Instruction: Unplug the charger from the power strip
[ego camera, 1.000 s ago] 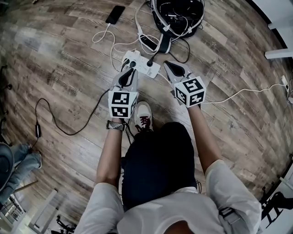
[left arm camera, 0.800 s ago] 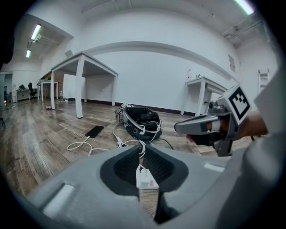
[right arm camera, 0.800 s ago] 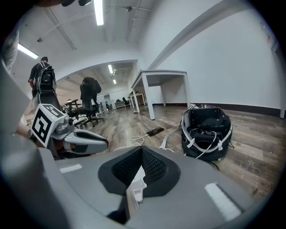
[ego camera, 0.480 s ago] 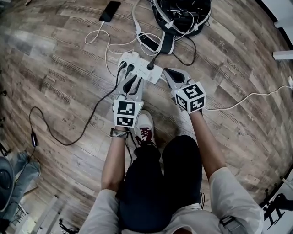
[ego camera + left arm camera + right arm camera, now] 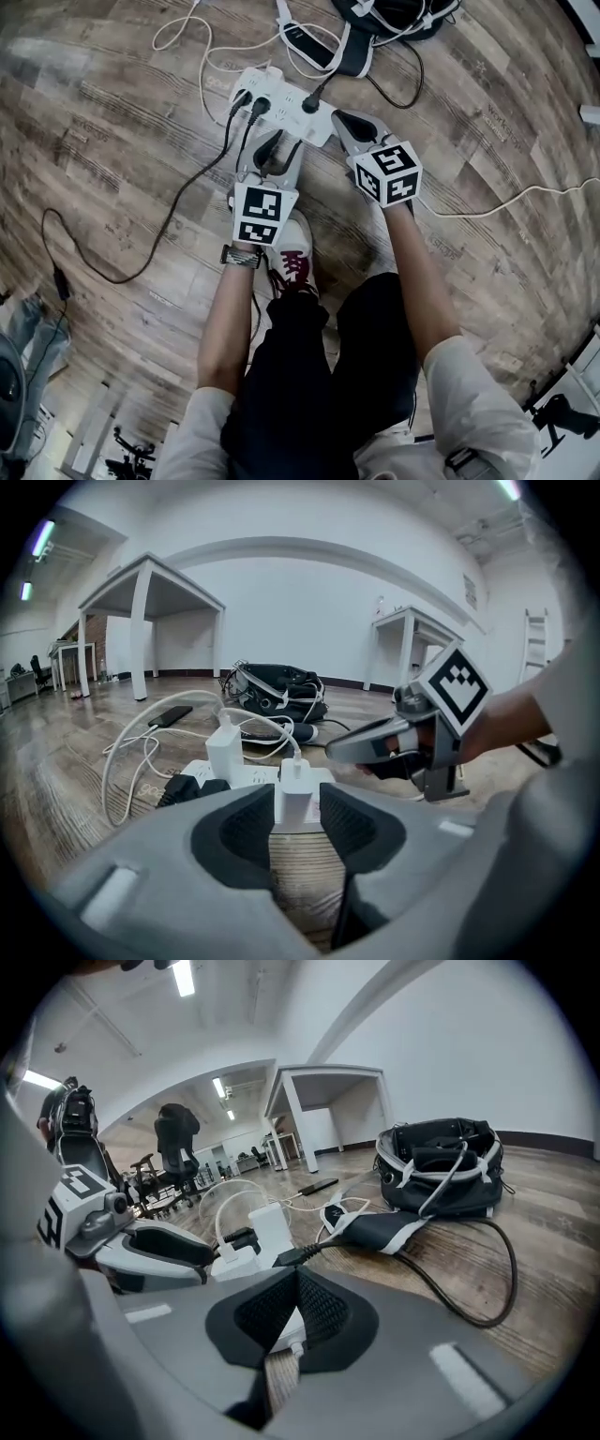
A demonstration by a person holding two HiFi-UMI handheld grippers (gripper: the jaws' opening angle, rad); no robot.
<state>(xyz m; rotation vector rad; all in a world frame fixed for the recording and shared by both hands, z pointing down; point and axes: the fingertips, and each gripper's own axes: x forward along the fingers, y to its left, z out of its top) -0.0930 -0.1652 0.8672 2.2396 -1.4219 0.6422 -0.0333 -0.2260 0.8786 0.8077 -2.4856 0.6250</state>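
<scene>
Light, rigid charger (image 5: 292, 785) likely needs a firm side grip; left hand-held gripper (image 5: 296, 810), jaws just opening, frames it untouched; right hand-held gripper (image 5: 296, 1283) closed, empty

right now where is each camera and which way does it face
head view: on the head, steeply down at the power strip; arms, legs, left gripper, right gripper show
left gripper view: rides that gripper, along its jaws, just opening; white charger in the gap, ungripped
right gripper view: rides that gripper, along its shut jaws toward the strip
shared: each gripper view shows the other gripper
</scene>
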